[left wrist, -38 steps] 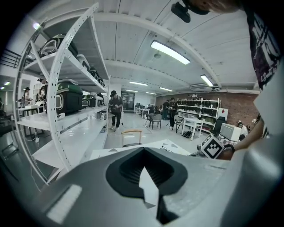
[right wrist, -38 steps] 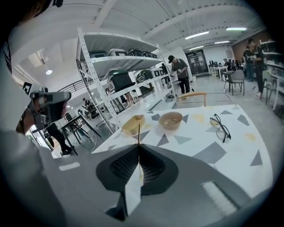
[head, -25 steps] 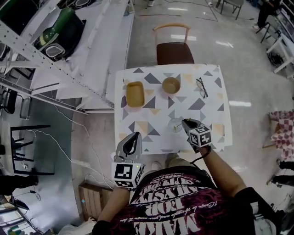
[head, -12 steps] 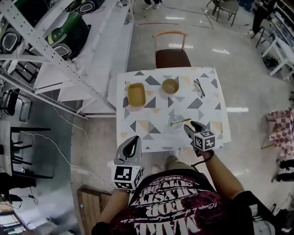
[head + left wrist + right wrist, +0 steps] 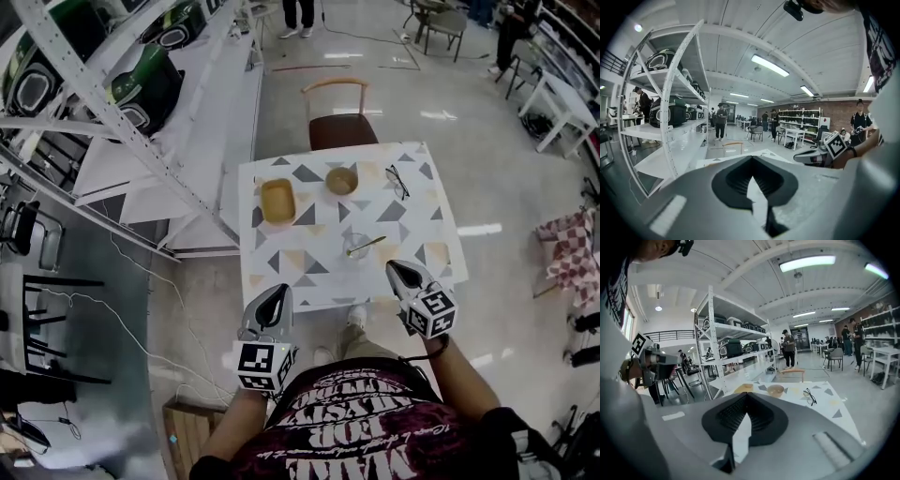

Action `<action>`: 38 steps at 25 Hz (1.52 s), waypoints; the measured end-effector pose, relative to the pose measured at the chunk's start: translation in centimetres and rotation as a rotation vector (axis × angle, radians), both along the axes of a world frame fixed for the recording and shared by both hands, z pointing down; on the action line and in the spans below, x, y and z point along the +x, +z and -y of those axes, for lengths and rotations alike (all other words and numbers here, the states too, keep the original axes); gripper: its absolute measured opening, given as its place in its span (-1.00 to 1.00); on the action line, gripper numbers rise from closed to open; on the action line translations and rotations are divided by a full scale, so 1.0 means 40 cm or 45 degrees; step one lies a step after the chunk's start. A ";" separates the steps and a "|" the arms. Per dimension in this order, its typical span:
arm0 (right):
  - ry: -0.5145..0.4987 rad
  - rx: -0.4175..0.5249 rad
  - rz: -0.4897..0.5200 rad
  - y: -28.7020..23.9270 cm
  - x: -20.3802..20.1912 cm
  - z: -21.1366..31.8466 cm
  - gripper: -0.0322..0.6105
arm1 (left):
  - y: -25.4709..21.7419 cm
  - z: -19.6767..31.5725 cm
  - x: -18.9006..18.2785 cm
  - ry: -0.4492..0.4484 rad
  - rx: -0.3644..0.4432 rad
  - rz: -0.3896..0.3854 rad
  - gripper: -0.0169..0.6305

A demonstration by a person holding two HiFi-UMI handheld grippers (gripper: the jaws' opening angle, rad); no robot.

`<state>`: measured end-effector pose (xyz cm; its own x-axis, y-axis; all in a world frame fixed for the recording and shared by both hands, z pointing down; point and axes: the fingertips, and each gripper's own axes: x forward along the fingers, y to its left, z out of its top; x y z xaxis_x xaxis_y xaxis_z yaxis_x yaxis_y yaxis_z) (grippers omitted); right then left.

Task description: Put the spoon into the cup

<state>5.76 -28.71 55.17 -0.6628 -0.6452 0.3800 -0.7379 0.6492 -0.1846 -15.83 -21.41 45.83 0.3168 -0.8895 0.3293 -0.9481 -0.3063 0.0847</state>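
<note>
Your spoon [image 5: 367,246] sits in the clear cup [image 5: 358,247] on the table [image 5: 422,225], and its handle sticks out over the cup's right side. Your right gripper [image 5: 394,268] is just beside the cup, a bit nearer to you, and does not touch it. Its jaws have just been closing and are now together with nothing between them. Your left gripper [image 5: 279,295] is well apart from the cup, on its left. Its jaws are together too, and it holds nothing.

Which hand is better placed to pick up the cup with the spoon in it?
Right: the right tongs point at the cup from close by; the left tongs are farther off.
</note>
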 end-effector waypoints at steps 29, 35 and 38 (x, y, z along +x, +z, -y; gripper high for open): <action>-0.068 0.294 0.088 -0.370 -0.038 -0.226 -0.81 | -0.091 -0.074 0.008 0.140 0.124 0.012 -0.95; -0.065 0.277 0.048 -0.352 -0.043 -0.203 -0.81 | -0.098 -0.054 -0.004 0.119 0.149 0.002 -0.95; -0.071 0.259 0.043 -0.337 -0.049 -0.186 -0.81 | -0.091 -0.041 -0.018 0.096 0.140 0.001 -0.95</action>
